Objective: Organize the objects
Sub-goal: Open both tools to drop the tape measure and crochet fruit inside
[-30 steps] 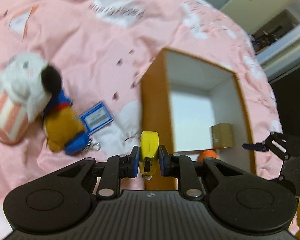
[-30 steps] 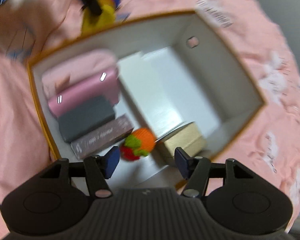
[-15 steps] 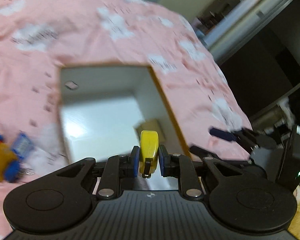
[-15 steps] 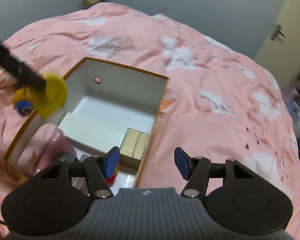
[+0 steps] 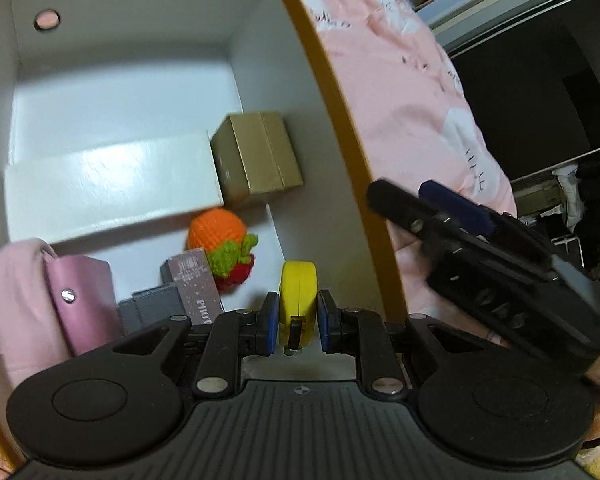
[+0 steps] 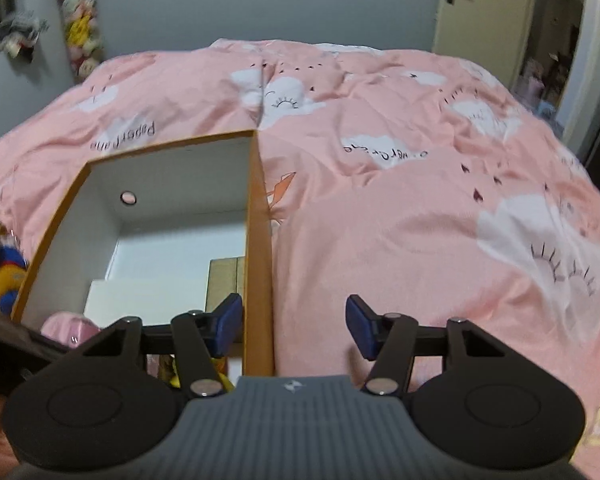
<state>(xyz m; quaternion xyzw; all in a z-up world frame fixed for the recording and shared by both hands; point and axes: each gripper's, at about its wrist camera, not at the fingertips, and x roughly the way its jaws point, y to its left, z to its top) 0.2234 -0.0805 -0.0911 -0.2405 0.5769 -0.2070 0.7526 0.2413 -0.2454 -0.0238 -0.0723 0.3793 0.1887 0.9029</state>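
My left gripper (image 5: 298, 322) is shut on a yellow tape measure (image 5: 298, 296) and holds it inside the orange-rimmed white box (image 5: 332, 92), near its right wall. In the box lie a gold carton (image 5: 256, 158), a white carton (image 5: 112, 184), a knitted orange toy (image 5: 220, 236), a pink wallet (image 5: 84, 304) and a mauve case (image 5: 194, 288). My right gripper (image 6: 294, 326) is open and empty; its fingers straddle the box's right wall (image 6: 258, 248). It also shows in the left wrist view (image 5: 480, 240), just outside the box.
The box stands on a pink cloud-print bedspread (image 6: 420, 200). A plush toy in yellow and blue (image 6: 4, 280) lies left of the box. Hanging plush toys (image 6: 78, 28) and a door (image 6: 488, 8) are at the far wall.
My left gripper has swung from the plush toys over to the box and gone down into it with the tape measure. My right gripper has drawn back out of the box to its right wall.
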